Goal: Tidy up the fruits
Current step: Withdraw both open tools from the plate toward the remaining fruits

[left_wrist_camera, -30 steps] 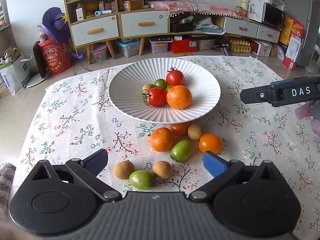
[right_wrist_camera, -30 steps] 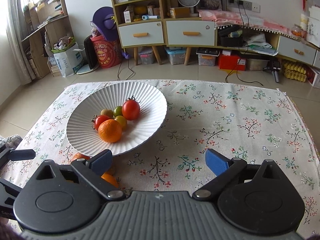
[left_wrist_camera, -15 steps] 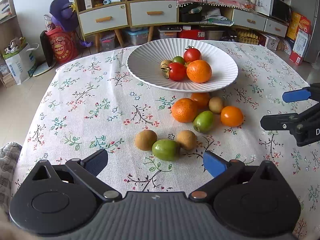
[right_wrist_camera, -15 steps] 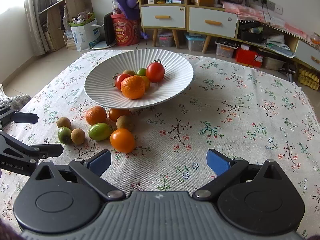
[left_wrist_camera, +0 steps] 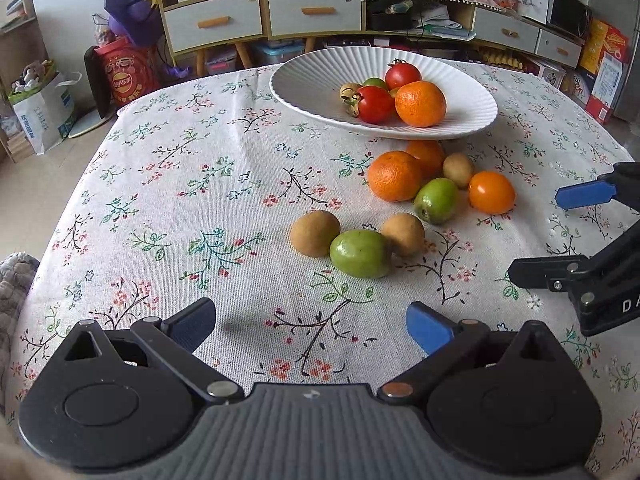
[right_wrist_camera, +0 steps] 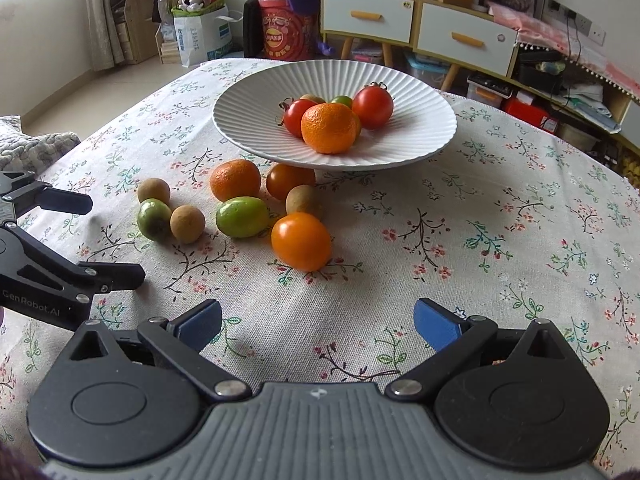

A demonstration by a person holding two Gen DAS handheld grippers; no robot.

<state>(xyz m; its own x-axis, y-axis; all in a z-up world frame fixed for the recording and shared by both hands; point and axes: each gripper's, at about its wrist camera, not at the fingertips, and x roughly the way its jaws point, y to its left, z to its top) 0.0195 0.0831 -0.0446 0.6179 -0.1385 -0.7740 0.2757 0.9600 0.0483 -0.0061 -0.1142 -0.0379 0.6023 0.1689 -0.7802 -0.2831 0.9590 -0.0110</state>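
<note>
A white ribbed plate (left_wrist_camera: 312, 84) (right_wrist_camera: 248, 108) holds tomatoes, an orange (left_wrist_camera: 420, 103) and small fruits. Several loose fruits lie on the cloth in front of it: an orange (left_wrist_camera: 394, 176), a smooth orange fruit (right_wrist_camera: 301, 241), green fruits (left_wrist_camera: 360, 253) (right_wrist_camera: 242, 216) and brown ones (left_wrist_camera: 315, 233). My left gripper (left_wrist_camera: 310, 322) is open and empty, low over the cloth just short of the green and brown fruits. My right gripper (right_wrist_camera: 318, 320) is open and empty, just short of the smooth orange fruit. Each gripper shows at the edge of the other's view.
The table wears a floral cloth (left_wrist_camera: 192, 184). Behind it stand a drawer cabinet (left_wrist_camera: 264, 12), a red bucket (left_wrist_camera: 128, 76), a paper bag (left_wrist_camera: 44, 108) and boxes on the floor. A grey fabric (right_wrist_camera: 28, 148) lies at the table's left edge.
Both grippers have dropped lower and drawn closer to the loose fruits on the cloth; the fruits look larger. Both stay open. No fruit has moved.
</note>
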